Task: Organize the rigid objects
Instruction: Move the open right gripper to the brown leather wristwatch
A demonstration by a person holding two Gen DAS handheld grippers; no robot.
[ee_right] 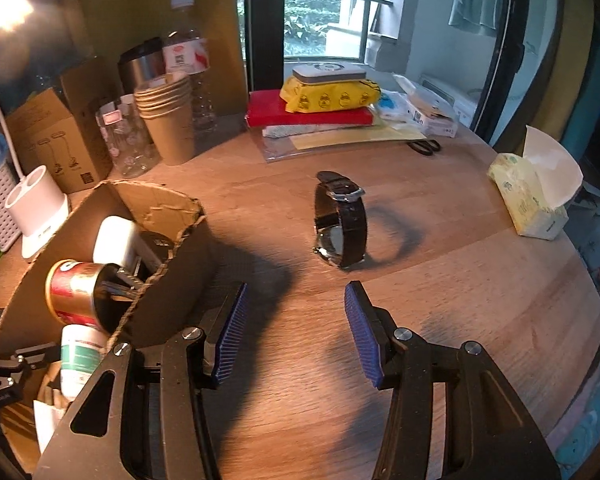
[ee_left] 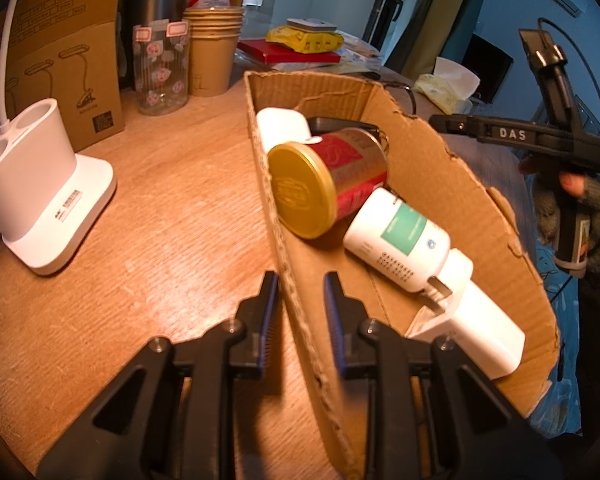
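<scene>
A torn cardboard box [ee_left: 440, 168] lies on the round wooden table [ee_left: 172, 200]. Inside are a red and gold can [ee_left: 328, 184] on its side, a white bottle [ee_left: 400, 236] with a green label, a white plug adapter [ee_left: 472, 320] and a white case [ee_left: 280, 124]. My left gripper [ee_left: 302, 292] is shut on the box's near wall, one finger on each side. A black-strapped wristwatch [ee_right: 340, 220] stands on edge on the bare table, just ahead of my right gripper [ee_right: 296, 300]. That gripper is open with nothing between its fingers. The box [ee_right: 80, 224] sits to its left.
Behind the box stand a white lamp base [ee_left: 40, 184], a patterned glass jar [ee_left: 162, 68] and stacked paper cups [ee_left: 214, 52]. Farther back are a red book with a yellow pack [ee_right: 328, 100] and scissors [ee_right: 424, 146]. A tissue pack [ee_right: 532, 196] sits near the right edge.
</scene>
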